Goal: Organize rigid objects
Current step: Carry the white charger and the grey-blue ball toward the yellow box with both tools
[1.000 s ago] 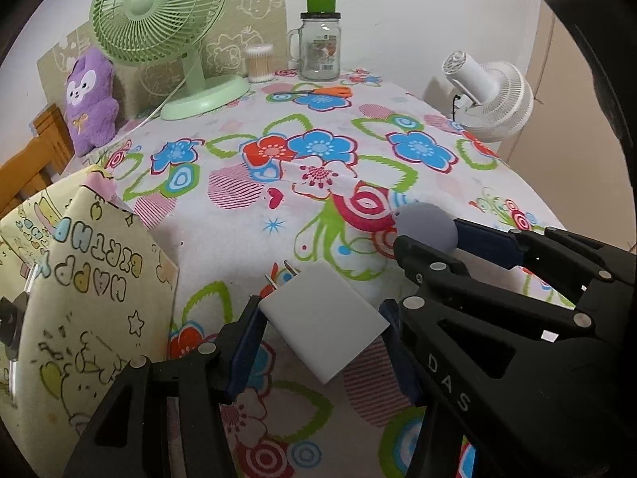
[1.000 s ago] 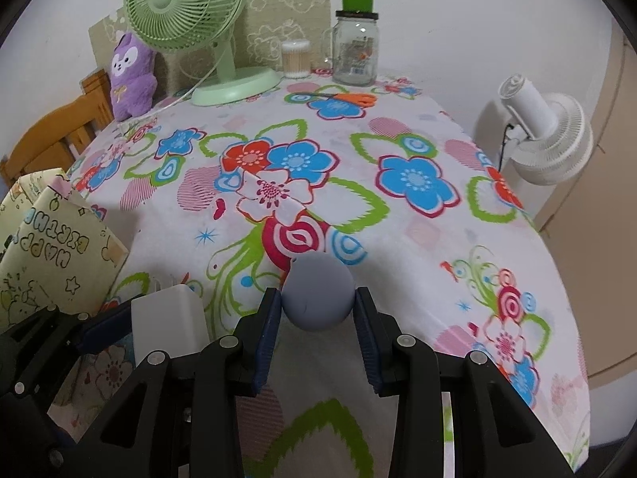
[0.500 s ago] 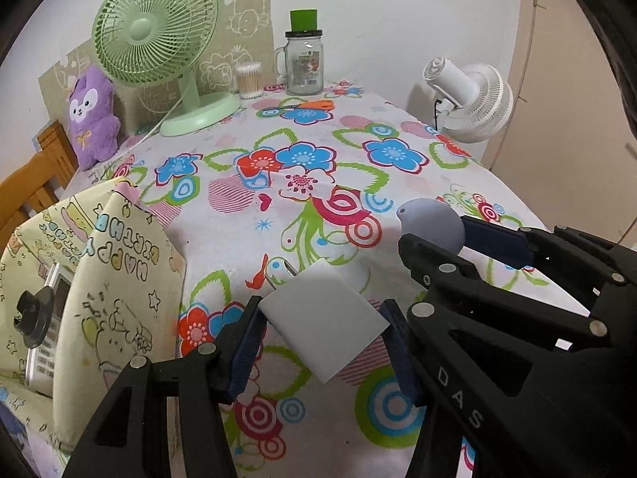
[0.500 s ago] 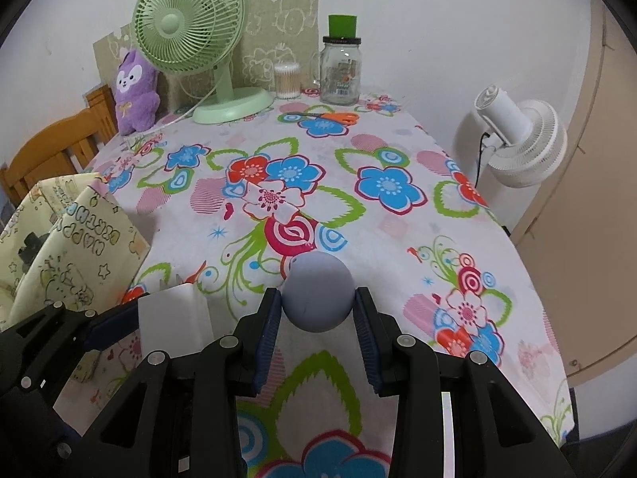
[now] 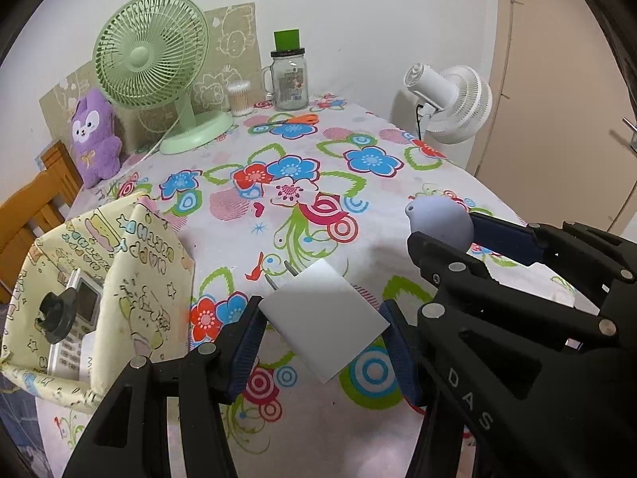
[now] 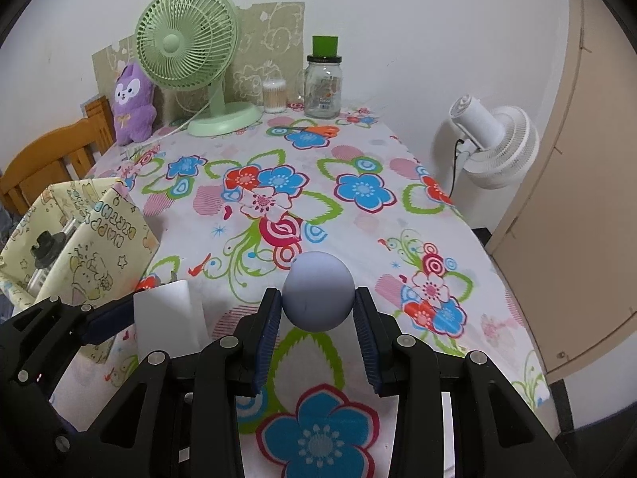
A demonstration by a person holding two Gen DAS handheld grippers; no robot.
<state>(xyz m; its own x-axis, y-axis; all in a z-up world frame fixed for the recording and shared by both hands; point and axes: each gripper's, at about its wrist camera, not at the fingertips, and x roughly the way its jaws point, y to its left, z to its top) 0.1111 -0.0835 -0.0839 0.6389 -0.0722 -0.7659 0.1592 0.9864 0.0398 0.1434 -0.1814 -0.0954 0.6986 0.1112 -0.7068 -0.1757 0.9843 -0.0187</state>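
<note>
My left gripper (image 5: pixel 320 324) is shut on a white charger plug (image 5: pixel 324 320) with metal prongs, held above the flowered tablecloth (image 5: pixel 278 183). My right gripper (image 6: pixel 316 306) is shut on a grey-blue ball (image 6: pixel 318 292); the ball also shows in the left wrist view (image 5: pixel 440 223), to the right of the plug. The plug shows in the right wrist view (image 6: pixel 167 320) at lower left. A yellow cartoon-print bag (image 5: pixel 119 279) stands open at the table's left edge, holding a remote control (image 5: pixel 77 322) and a black knobbed object (image 5: pixel 57 312).
At the table's far end stand a green desk fan (image 5: pixel 155 59), a purple plush toy (image 5: pixel 95 135), a cotton swab tub (image 5: pixel 241 97), a glass jar with green lid (image 5: pixel 288 75) and orange scissors (image 5: pixel 294 119). A white floor fan (image 5: pixel 454 101) stands right; a wooden chair (image 5: pixel 36 207) left.
Both grippers have risen and pulled back from the table with their objects still held. More of the table's near end and the open bag's contents have come into view.
</note>
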